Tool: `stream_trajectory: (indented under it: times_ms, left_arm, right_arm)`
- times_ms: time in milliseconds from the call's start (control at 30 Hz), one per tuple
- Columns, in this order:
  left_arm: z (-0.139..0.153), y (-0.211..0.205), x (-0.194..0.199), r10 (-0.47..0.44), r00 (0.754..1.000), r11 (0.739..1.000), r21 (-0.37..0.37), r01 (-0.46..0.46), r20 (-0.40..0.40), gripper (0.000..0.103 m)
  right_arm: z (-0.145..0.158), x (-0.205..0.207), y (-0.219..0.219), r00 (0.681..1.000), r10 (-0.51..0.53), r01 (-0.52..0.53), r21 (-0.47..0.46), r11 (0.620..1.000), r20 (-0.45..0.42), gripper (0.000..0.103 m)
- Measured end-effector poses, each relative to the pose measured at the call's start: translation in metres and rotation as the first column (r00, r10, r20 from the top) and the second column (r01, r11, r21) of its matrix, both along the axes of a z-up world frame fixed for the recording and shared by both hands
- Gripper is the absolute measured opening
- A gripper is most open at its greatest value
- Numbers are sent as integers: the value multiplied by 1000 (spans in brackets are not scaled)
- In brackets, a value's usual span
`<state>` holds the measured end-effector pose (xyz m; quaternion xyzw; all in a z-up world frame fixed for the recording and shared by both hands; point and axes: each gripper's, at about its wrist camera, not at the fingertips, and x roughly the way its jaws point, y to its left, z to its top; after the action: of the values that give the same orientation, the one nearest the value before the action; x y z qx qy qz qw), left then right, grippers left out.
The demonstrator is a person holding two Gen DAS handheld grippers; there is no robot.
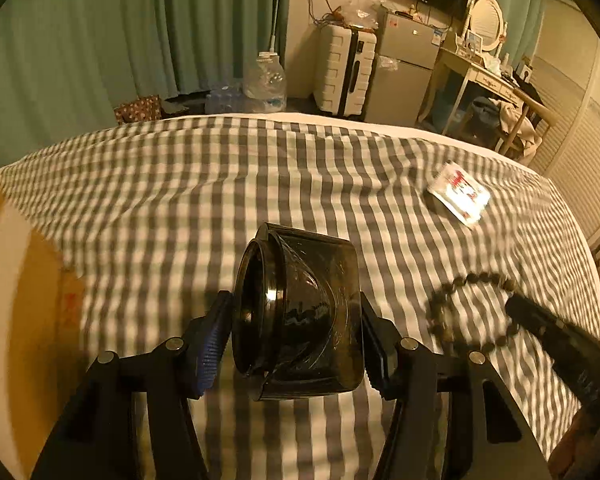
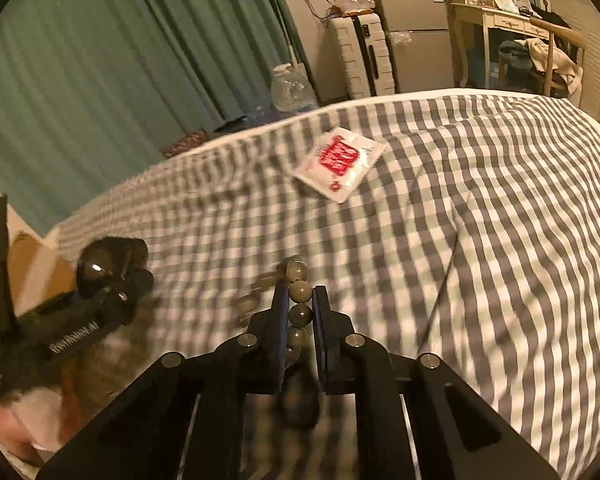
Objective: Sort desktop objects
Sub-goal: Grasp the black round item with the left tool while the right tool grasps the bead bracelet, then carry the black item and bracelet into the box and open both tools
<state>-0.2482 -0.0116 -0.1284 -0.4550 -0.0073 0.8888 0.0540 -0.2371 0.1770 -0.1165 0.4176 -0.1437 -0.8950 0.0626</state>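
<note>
Green curtains hang behind a bed with a gray and white checked cover (image 1: 300,184), and all the things lie on that cover.

Near the middle of the left wrist view, the left gripper (image 1: 296,340) has a dark glass jar (image 1: 296,312) between its two fingers. The jar lies on its side with its open mouth facing left. Both pads press on it, one at the mouth rim and one at the base, so the jar is held. It looks hard, smooth and shiny, so it may slip, and I think it could break if it falls. A hold across the thick middle seems safest.

In the right wrist view, the right gripper (image 2: 300,300) is nearly closed and pinches a bead bracelet (image 2: 300,300). The round beads are hard, but the string is floppy, so the loose part will hang and swing. Pinching one bead flat between the pads looks best.

Far on the bed lies a white packet with red print (image 2: 338,164). It looks thin, light and bendy.

Only the left wrist view shows the whole ring of beads on the cover, off to the right, and a brown box (image 1: 20,280) at the near left. Only the right wrist view shows the beads held in the fingers.
</note>
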Motion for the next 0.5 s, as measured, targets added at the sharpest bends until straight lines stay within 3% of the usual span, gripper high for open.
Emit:
stream_trajectory:
  times_ms: [500]
  left_arm:
    - [87, -43, 126, 32, 993, 999, 46, -27, -116, 60]
  right_arm:
    - [79, 101, -70, 981, 151, -153, -3, 988, -120, 11]
